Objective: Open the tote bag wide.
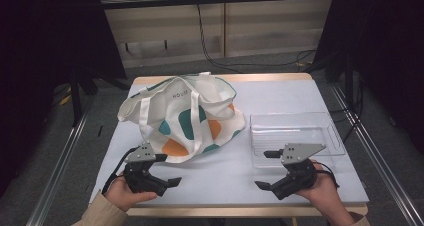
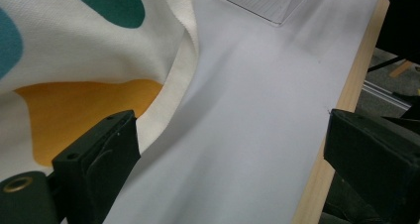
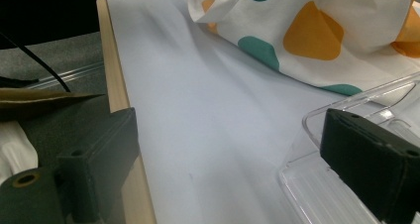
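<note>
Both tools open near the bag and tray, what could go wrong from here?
1. The limp white cloth tote bag with teal and orange blobs may bunch or slip in a one-layer pinch by the left tool.
2. The right tool, its far jaw over the clear plastic tray, could shove the tray.

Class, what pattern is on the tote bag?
Teal and orange blobs on cream tote bag, clearest in the high view.
</note>
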Available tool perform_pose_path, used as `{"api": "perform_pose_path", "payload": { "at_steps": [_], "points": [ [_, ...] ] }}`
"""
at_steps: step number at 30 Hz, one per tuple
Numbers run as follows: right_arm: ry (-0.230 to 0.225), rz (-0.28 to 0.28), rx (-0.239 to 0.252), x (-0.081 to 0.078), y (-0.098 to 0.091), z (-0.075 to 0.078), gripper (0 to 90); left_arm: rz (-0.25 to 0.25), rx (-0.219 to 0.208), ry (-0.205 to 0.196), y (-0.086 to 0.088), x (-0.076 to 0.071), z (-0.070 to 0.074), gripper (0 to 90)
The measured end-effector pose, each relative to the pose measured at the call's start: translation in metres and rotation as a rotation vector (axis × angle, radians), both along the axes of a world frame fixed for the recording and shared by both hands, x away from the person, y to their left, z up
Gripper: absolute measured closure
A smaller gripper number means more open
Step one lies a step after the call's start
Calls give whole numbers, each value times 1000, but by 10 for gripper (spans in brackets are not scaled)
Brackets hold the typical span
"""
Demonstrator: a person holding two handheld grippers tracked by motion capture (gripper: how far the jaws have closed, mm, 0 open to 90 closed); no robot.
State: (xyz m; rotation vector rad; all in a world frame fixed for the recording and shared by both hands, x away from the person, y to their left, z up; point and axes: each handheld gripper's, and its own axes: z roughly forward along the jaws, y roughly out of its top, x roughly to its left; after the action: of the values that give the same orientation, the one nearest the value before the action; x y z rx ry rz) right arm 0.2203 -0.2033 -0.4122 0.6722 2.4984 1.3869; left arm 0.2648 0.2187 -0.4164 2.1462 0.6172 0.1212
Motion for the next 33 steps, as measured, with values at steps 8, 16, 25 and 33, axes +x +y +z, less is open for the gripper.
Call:
{"api": "perform_pose_path", "payload": {
  "at_steps": [8,16,25,33],
  "points": [
    [15,-11,9,7,-1,1,77,44,35,-21,9,4,7,51],
    [20,-21,1,15,-2,7,78,66,70,-12,18,11,12,54],
    [28,-13,13,27,-3,13,120,103,70,-36,29,15,18,73],
    [37,-29,14,37,-2,16,127,109,75,-59,30,22,26,94]
  ]
}}
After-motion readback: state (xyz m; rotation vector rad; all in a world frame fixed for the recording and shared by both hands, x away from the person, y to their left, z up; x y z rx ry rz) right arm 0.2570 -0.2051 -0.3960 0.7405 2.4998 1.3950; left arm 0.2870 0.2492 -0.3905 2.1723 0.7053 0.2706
